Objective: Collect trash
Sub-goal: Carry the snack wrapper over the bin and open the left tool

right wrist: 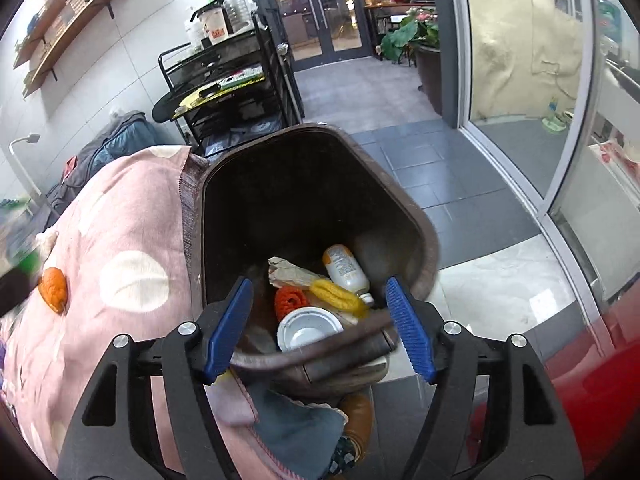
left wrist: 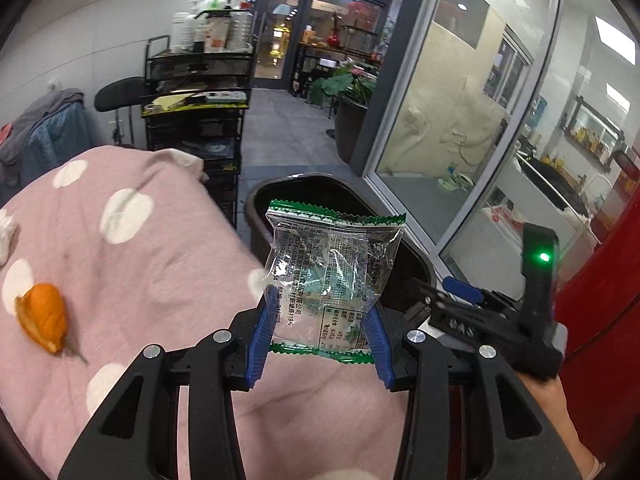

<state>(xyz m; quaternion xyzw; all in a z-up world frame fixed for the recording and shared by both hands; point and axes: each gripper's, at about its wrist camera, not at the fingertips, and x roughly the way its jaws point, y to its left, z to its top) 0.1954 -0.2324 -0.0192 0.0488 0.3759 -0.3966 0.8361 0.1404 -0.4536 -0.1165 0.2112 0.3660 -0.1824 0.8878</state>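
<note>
Your left gripper point(left wrist: 318, 336) pinches clear green-edged wrapper point(left wrist: 330, 276) between blue pads, held upright above pink spotted bedspread point(left wrist: 132, 264), near its right edge, just before brown bin point(right wrist: 312, 184). Your right gripper point(right wrist: 320, 324) hangs over bin's near rim, fingers spread, holding nothing. Orange peel point(left wrist: 44, 316) lies on bedspread, toward left edge. Bin holds bottle point(right wrist: 346, 270) and white lid point(right wrist: 308, 328).

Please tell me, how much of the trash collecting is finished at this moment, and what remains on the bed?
Done: the brown bin already holds a bottle, a white lid and other scraps. In hand: the left tool grips a clear wrapper near the bin; the right tool is open and empty above it. Left: an orange peel and a white tissue lie on the pink cover.
</note>
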